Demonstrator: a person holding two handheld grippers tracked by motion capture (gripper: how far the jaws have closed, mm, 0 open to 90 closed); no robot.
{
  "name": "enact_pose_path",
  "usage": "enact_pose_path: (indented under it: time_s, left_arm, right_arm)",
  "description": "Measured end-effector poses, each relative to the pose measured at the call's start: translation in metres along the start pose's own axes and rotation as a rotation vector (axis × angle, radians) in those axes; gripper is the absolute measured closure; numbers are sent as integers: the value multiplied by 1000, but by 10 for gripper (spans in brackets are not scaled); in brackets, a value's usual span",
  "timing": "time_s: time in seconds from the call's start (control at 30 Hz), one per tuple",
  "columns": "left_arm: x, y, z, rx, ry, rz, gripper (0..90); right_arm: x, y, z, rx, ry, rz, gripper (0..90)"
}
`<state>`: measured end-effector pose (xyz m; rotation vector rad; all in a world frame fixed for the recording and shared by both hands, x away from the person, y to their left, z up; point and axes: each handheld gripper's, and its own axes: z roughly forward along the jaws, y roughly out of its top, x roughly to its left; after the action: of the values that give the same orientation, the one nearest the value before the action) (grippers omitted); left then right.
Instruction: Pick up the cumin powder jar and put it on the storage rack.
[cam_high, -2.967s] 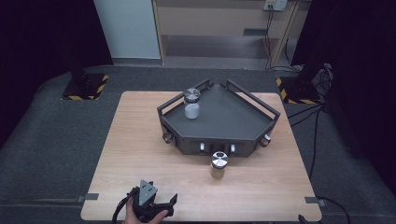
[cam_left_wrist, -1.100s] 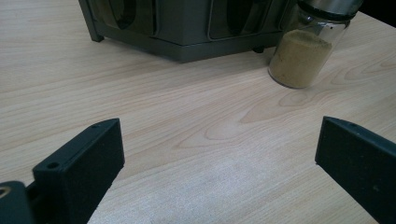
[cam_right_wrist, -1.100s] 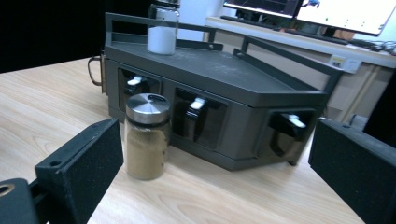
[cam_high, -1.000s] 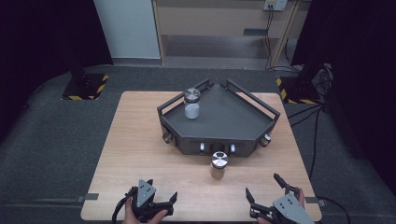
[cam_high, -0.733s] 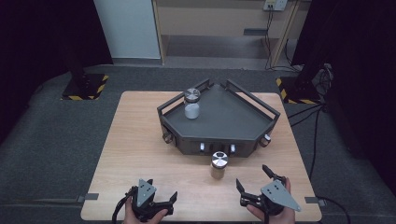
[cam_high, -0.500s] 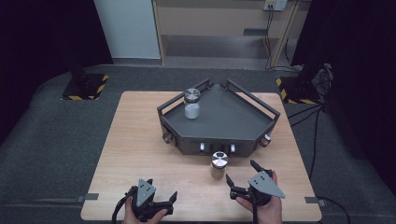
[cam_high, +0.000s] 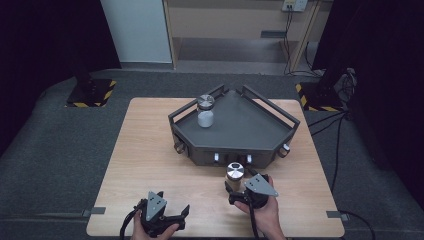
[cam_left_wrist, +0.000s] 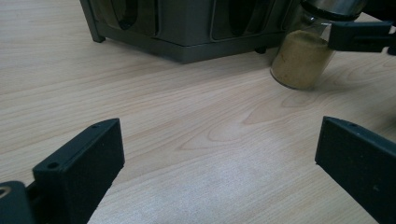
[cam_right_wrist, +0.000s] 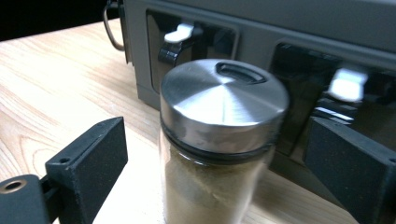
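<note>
The right gripper (cam_high: 239, 184) is down by the spice jar (cam_high: 235, 176), which stands on the wooden table (cam_high: 150, 150) just in front of the dark rack (cam_high: 240, 130). Its jaws have just been closing, and the jar sits between them, but there is a gap on both sides, so they do not pinch it yet. The left gripper (cam_high: 162, 220) rests near the table's front edge with its jaws spread wide and nothing in them.

The jar is tall and thin. If one jaw bumps it before the other, it could tip over or slide into the rack. The shiny lid (cam_right_wrist: 223, 105) is smooth, so a grip too high up could slip off.

The right gripper view shows the brown powder inside the jar and the slot in the lid. The high view is too far away for that, but it shows a second jar (cam_high: 205, 111) with white stuff standing on top of the rack.
</note>
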<state>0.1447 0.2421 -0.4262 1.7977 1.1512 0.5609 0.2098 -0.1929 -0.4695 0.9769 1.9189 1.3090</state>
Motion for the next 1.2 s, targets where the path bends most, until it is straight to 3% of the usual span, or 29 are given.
enact_pose_path:
  time_s: [0.37, 0.53, 1.0, 1.2]
  left_arm:
    - [3, 0, 0, 1, 3, -1, 3]
    - [3, 0, 0, 0, 8, 0, 5]
    - [2, 0, -1, -1, 11, 0, 5]
    - [3, -1, -2, -5, 13, -5, 5]
  right_arm:
    - [1, -6, 23, 37, 12, 1, 139]
    - [5, -13, 27, 32, -12, 1, 273]
    - [4, -8, 25, 40, -10, 6, 298]
    - [5, 3, 11, 2, 1, -2, 298]
